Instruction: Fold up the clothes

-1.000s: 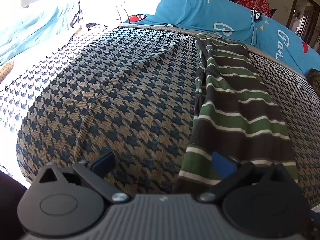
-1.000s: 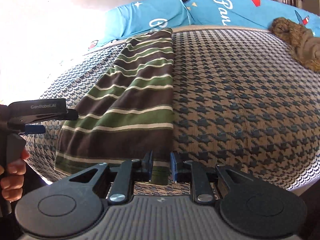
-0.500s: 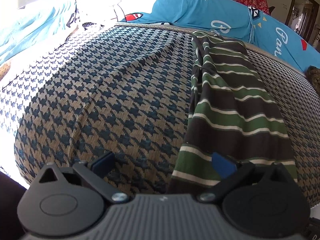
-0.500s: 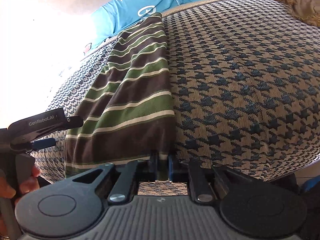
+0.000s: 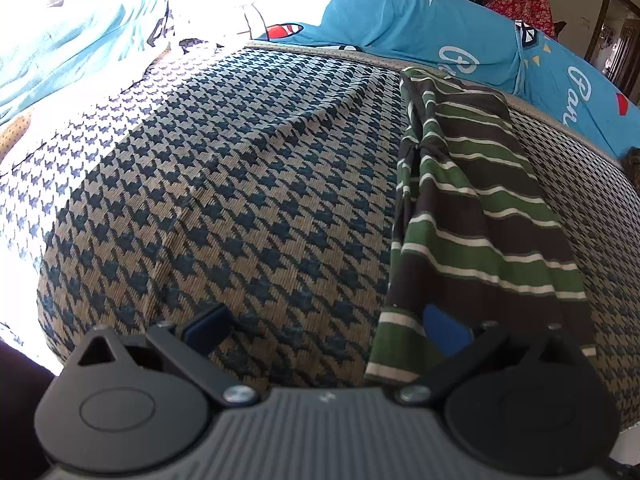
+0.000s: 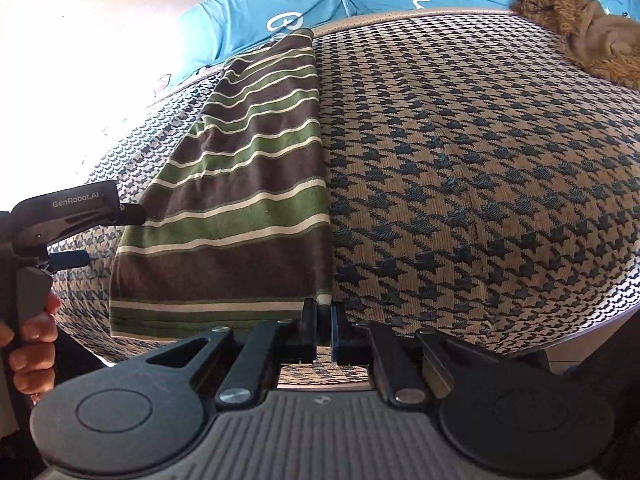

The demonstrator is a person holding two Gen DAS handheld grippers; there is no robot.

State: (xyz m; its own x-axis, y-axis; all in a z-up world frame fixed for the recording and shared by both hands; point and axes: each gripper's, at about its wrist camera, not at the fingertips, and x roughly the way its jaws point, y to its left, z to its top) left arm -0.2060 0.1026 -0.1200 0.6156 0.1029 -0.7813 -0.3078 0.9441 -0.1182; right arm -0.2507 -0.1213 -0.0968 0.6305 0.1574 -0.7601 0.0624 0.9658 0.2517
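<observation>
A brown and green striped garment [image 5: 480, 216] lies folded in a long strip on the houndstooth bed cover [image 5: 240, 200], running from the near edge to the far pillows. My right gripper [image 6: 324, 312] is shut on the garment's [image 6: 248, 208] near right corner, and the hem shows between its pads. My left gripper [image 5: 324, 326] stands open at the near left corner. Its right finger [image 5: 444, 332] is over the striped cloth and its left finger [image 5: 208, 322] over the bare cover. In the right wrist view a hand [image 6: 32, 340] holds that left gripper beside the garment's left edge.
Blue printed pillows [image 5: 420, 12] line the far edge of the bed. A brown furry cloth [image 6: 580, 40] lies at the far right corner. Strong sunlight washes out the left side [image 5: 80, 128]. The bed's near edge drops off right below both grippers.
The right gripper's jaws have closed onto the garment's near right corner, and its view has rolled slightly. The left gripper has stayed open in about the same place.
</observation>
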